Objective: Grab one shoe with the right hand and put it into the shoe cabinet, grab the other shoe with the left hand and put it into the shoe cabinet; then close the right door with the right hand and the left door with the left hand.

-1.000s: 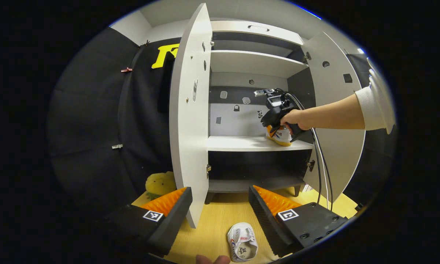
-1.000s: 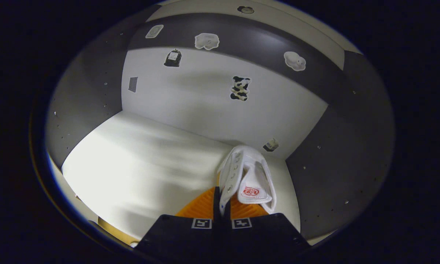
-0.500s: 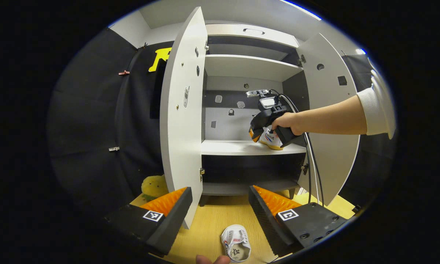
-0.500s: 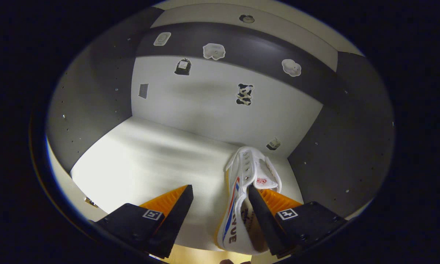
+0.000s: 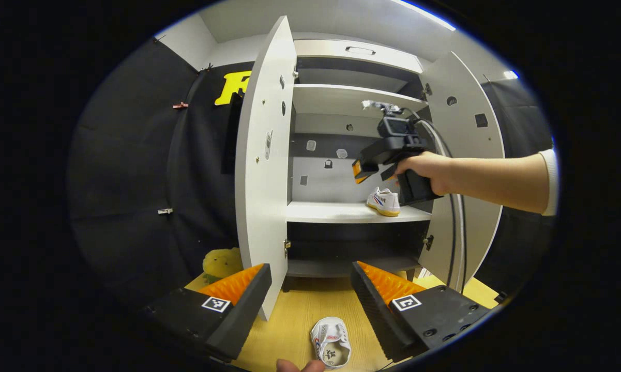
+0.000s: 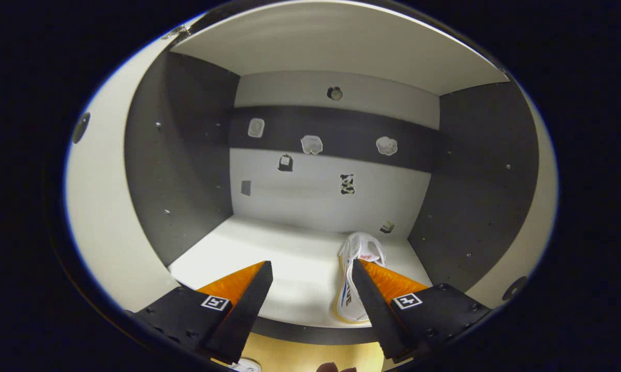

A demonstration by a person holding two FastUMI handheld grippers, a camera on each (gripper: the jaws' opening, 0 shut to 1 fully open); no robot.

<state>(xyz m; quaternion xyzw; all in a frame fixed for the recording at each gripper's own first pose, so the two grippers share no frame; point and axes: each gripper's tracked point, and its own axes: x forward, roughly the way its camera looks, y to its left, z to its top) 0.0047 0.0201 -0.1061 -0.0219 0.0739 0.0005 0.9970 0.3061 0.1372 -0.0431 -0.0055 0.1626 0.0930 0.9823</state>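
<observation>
Right gripper view: gripper (image 6: 310, 289) released shoe (image 6: 355, 279), withdrew.

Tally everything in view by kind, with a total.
Shoes: 2, one on the cabinet shelf, one on the floor
Cabinet doors: 2, left door and right door, both open
Grippers: 2, left gripper, right gripper
Yellow plush toy: 1
Total: 7

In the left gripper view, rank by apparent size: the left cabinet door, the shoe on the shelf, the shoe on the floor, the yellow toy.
1. Left cabinet door, by far.
2. Yellow toy, partly hidden.
3. Shoe on the floor, though nearer the camera.
4. Shoe on the shelf, farther off.
The shoes are probably a matching pair.
</observation>
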